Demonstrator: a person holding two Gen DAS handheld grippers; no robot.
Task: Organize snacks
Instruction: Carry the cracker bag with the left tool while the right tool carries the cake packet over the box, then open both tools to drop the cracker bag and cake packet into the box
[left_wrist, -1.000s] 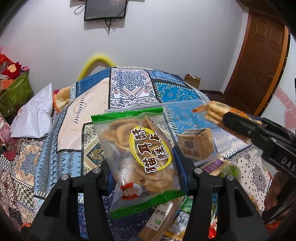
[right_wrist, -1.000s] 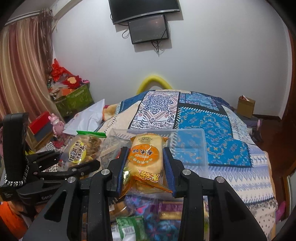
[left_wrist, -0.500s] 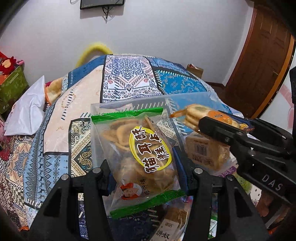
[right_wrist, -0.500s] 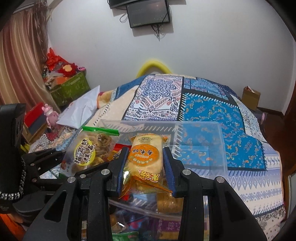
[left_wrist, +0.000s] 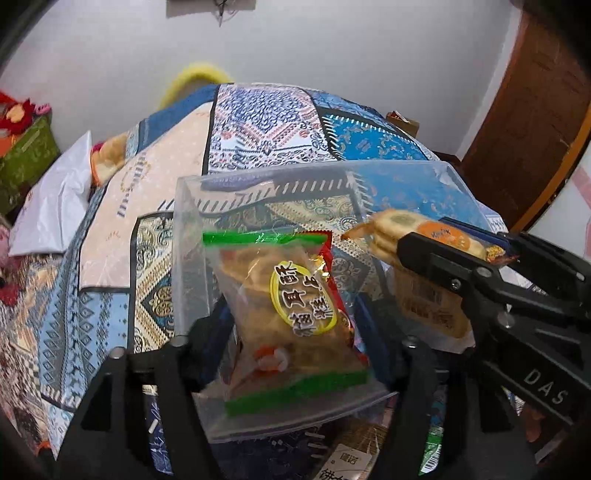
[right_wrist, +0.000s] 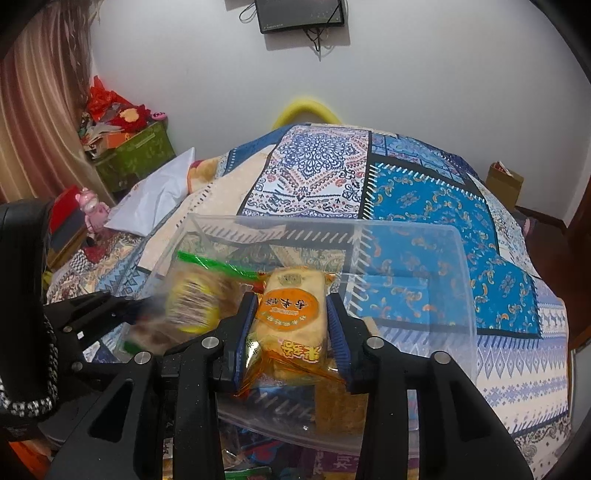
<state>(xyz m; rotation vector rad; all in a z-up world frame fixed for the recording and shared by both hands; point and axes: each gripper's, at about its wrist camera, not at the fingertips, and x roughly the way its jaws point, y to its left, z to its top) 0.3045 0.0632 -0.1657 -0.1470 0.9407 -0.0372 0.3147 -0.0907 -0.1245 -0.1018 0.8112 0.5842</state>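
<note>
A clear plastic bin (left_wrist: 391, 173) (right_wrist: 406, 236) sits on the patterned bed. My left gripper (left_wrist: 295, 325) is wide open; the green-edged bag of fried chips (left_wrist: 291, 314) sits between its jaws over the bin's near left part, blurred in the right wrist view (right_wrist: 192, 299). My right gripper (right_wrist: 291, 332) is shut on an orange-labelled cracker pack (right_wrist: 291, 314) and holds it over the bin; that pack also shows in the left wrist view (left_wrist: 424, 236). A tan boxed snack (left_wrist: 428, 302) lies in the bin under it.
Loose snack packets (left_wrist: 351, 458) lie on the bed in front of the bin. A white pillow (right_wrist: 155, 199) and green boxes (right_wrist: 136, 155) are at far left. A brown door (left_wrist: 524, 122) is at right.
Both grippers moved forward and down over the bin. My left jaws have opened off the chip bag, which has dropped lower and tilted. The right gripper still grips the cracker pack.
</note>
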